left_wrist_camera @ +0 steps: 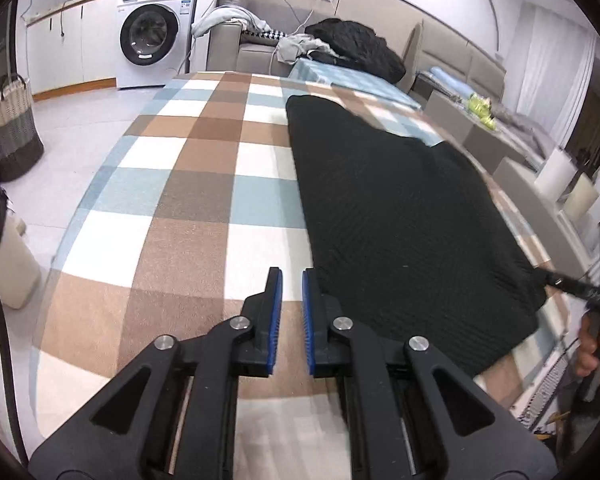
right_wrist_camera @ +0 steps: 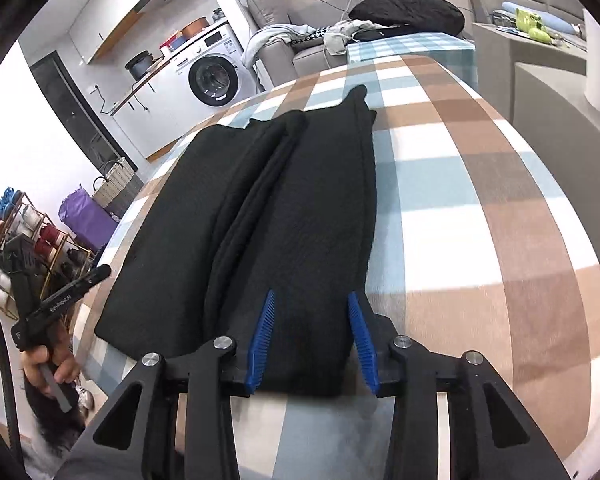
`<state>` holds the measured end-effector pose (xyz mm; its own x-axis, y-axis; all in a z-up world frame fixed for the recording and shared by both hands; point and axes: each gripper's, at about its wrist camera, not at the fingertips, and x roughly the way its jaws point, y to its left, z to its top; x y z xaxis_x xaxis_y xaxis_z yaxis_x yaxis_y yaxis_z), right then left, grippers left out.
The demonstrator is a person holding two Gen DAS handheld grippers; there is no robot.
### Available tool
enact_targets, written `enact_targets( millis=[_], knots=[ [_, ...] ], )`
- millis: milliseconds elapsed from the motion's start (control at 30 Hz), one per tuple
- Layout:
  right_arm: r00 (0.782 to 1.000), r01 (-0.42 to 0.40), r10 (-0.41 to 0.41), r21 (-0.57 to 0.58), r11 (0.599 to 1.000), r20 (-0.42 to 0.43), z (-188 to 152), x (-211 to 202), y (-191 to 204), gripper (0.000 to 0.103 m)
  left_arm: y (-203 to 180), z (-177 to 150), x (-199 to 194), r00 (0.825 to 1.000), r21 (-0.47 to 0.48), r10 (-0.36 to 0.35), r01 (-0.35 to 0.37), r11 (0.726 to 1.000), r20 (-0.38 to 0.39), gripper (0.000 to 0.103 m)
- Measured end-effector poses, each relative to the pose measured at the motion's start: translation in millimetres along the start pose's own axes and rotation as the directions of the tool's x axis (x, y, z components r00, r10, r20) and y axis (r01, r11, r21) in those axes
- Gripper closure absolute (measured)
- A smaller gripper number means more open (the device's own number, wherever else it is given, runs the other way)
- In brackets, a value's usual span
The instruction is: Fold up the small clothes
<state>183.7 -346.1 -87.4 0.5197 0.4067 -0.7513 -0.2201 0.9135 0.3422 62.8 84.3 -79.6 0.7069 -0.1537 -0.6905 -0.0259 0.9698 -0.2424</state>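
Right wrist view shows the most from where I stand: a table [right_wrist_camera: 480, 208] under a checked cloth of brown, blue and white, and on it the black garment [right_wrist_camera: 268, 216], a knitted-looking piece lying lengthwise, already doubled on itself with a raised ridge of fabric running down its middle. It sits toward the left half of the cloth in this view, its near hem close to the table's front edge. I'd judge it soft, light and limp, with enough knit texture that it should not slip between ribbed pads; it will sag and drag if lifted by one point, so the near hem corners look like the sensible places to take hold, pinching through both layers. The right tongs [right_wrist_camera: 312, 344] hang over that near hem, their blue pads spread wide with cloth between them but nothing pinched. The left tongs [left_wrist_camera: 291, 320] hover over bare checked cloth just beside the garment's left edge, jaws narrowly apart, holding nothing.
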Motion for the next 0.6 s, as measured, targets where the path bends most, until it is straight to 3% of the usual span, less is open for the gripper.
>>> enact_targets(
  millis=[100, 167, 200, 267, 300, 367, 500, 600],
  knots=[
    [1.000, 0.003, -0.003, 0.015, 1.000, 0.001, -4, 2, -2, 0.064, -3, -5, -5, 0.998, -0.020, -0.065, 0.065, 0.998, -0.006, 0.090],
    [1.000, 0.015, -0.015, -0.003, 1.000, 0.011, -5, 2, 2, 0.068, -10, -8, -8, 0.998, -0.008, -0.069, 0.070, 0.998, 0.007, 0.082],
    [1.000, 0.016, -0.016, -0.022, 1.000, 0.019, -5, 3, 4, 0.072, -14, -9, -8, 0.998, 0.000, -0.067, 0.067, 0.998, 0.008, 0.076],
    [0.999, 0.014, -0.013, -0.028, 1.000, 0.034, -5, 1, 7, 0.094, -22, -11, -8, 0.997, 0.017, -0.073, 0.073, 0.997, 0.012, 0.068],
    [0.999, -0.007, 0.009, -0.039, 0.999, 0.051, -5, -4, 10, 0.096, -24, -11, -7, 0.997, 0.023, -0.073, 0.072, 0.997, 0.014, 0.066],
    [0.996, -0.007, 0.014, -0.078, 0.997, 0.087, -4, -15, 16, 0.097, -28, -13, -6, 0.997, 0.031, -0.071, 0.071, 0.997, 0.012, 0.064],
    [0.994, 0.106, -0.104, -0.096, 0.990, 0.016, -9, -3, 10, 0.097, -31, -16, -2, 0.998, 0.034, -0.064, 0.064, 0.997, -0.002, 0.064],
    [0.995, 0.081, -0.076, -0.082, 0.993, 0.061, -7, -15, 11, 0.084, -32, -16, -2, 0.998, 0.041, -0.061, 0.061, 0.997, 0.001, 0.060]
  ],
)
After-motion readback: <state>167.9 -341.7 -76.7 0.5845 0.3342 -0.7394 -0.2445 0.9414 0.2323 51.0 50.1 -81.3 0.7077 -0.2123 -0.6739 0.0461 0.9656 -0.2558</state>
